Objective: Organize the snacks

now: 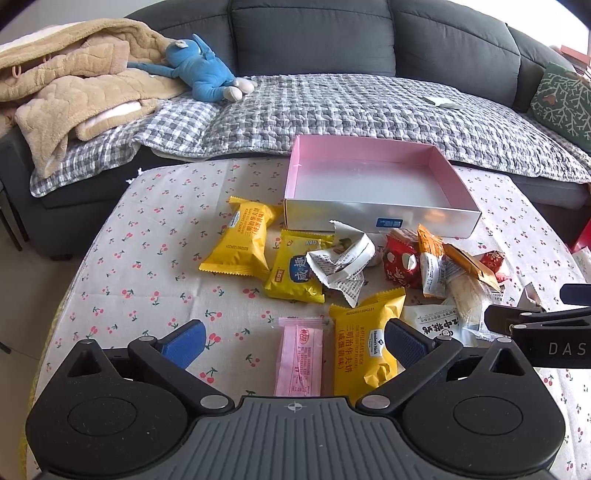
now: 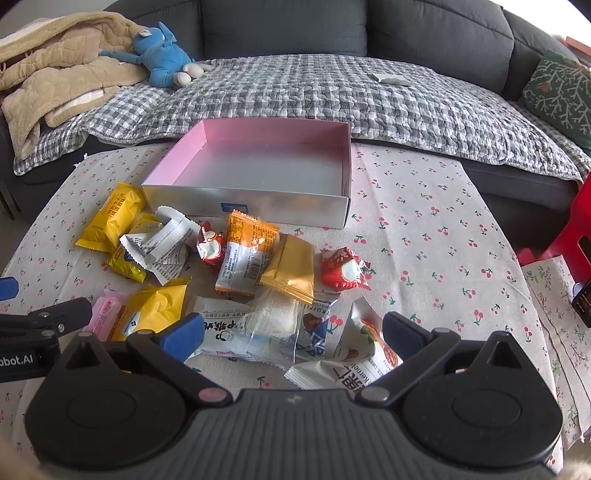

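Several snack packets lie scattered on a cherry-print tablecloth (image 1: 155, 258) in front of an empty pink-lined box (image 1: 369, 184), which also shows in the right wrist view (image 2: 258, 173). My left gripper (image 1: 295, 341) is open, low over a pink wafer packet (image 1: 300, 356) and a yellow waffle packet (image 1: 364, 350). My right gripper (image 2: 293, 334) is open above a clear packet (image 2: 273, 321) and a white nut packet (image 2: 354, 354). Two more yellow packets (image 1: 242, 236) lie at the left, and red candies (image 2: 341, 267) at the centre.
A grey sofa (image 1: 314, 33) with a checked cover, a tan blanket (image 1: 74, 85) and a blue plush toy (image 1: 199, 70) stands behind the table. A red object (image 2: 580, 229) stands at the table's right edge. The right gripper's body (image 1: 546, 332) reaches in from the right.
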